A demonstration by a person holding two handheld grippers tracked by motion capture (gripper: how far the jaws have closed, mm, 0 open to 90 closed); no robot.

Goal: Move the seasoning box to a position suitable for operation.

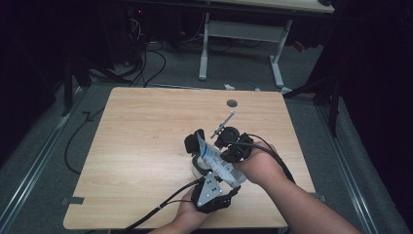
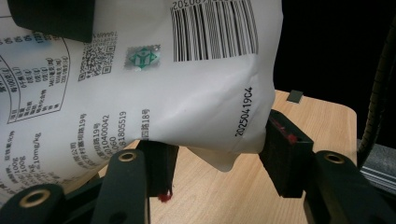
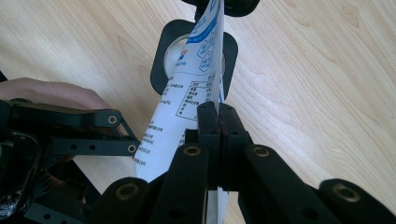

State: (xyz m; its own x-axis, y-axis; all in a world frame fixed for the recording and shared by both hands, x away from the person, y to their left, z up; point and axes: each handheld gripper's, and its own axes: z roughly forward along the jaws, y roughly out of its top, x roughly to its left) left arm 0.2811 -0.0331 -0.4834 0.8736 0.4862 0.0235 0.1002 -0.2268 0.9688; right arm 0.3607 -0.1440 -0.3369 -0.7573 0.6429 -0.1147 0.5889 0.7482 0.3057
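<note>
White printed pouch (image 1: 217,163), tilted above table (image 1: 146,146)

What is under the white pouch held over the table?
Under the white pouch sits a black square holder with a pale round inside, on the wooden table. The pouch covers the holder's middle, so its contents cannot be seen.

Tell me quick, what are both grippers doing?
Left gripper: closed on the bottom end of the white printed plastic pouch.
Right gripper: shut tight on the pouch's thin edge.

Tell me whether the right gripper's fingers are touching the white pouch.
Touching. The right gripper view shows the right gripper with fingers pinched shut on the white pouch's edge.
</note>
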